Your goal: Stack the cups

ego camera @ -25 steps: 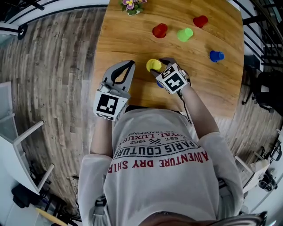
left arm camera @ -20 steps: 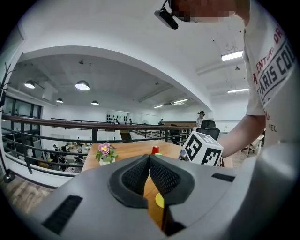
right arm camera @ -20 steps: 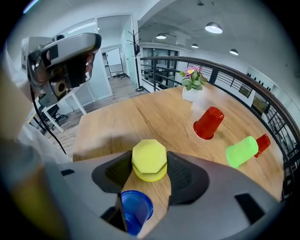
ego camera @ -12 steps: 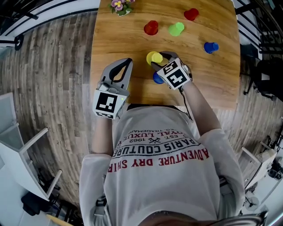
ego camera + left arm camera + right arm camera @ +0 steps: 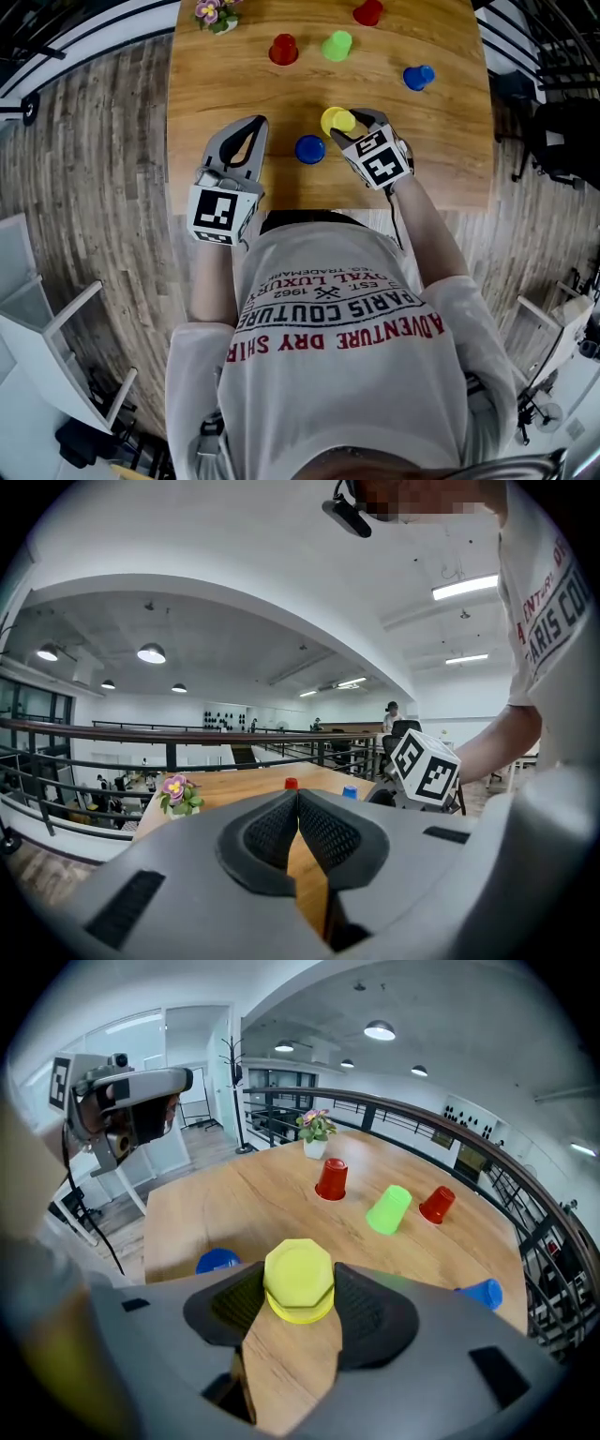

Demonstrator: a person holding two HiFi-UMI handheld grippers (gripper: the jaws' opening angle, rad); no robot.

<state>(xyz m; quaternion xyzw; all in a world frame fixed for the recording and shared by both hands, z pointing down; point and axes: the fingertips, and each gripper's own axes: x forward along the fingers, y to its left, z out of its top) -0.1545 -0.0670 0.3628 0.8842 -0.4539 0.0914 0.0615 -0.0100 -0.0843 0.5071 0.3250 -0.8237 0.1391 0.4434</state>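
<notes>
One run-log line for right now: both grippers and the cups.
right gripper: fingers just closed on yellow cup | left gripper: shut, empty | blue cup beside it: not yet stacked

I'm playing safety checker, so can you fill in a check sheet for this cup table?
Surface: wooden table, no spills seen.
Job's things: yellow cup held; near blue cup, left red cup, green cup, far red cup, far blue cup on table, none stacked.
Clutter: flower pot at table's edge.
Grippers: right gripper shut on yellow cup; left gripper shut, empty.
Cables: nothing seen on table.
Surroundings: wood floor, railing.
</notes>
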